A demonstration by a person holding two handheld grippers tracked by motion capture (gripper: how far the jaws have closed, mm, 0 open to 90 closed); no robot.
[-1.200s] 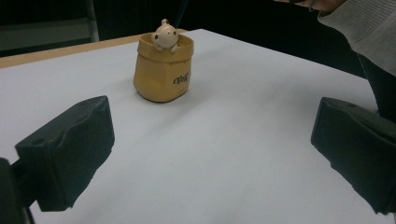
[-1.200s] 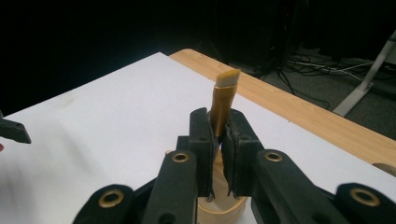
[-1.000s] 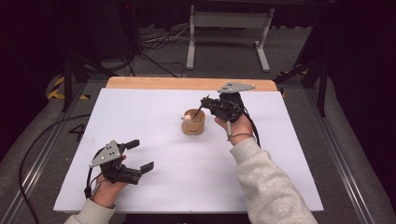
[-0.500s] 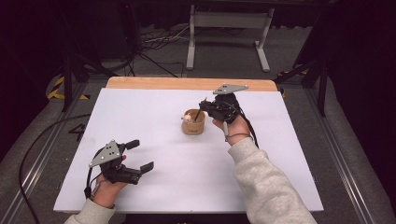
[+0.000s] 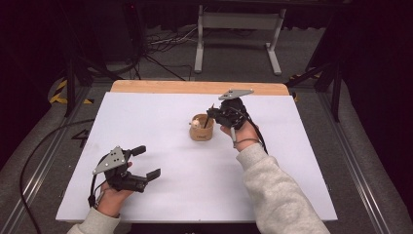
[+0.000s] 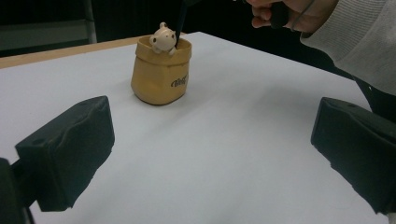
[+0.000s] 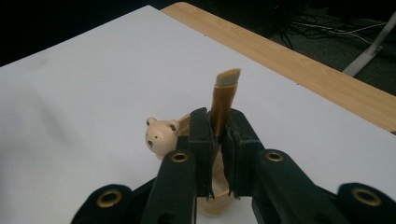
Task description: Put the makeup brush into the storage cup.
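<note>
I have my right hand-held gripper clamped on a slim brush standing in the bear-trimmed cup mid-counter, my left hand-held gripper wide open and well apart from the cup, so a slanted pull could tip it.

A white-topped table with a wooden far edge carries a small tan pot near its middle.

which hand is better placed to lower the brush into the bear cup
Right. Its tool already grips the brush directly above the cup; the left tool sits open, far away near the table's front.
</note>
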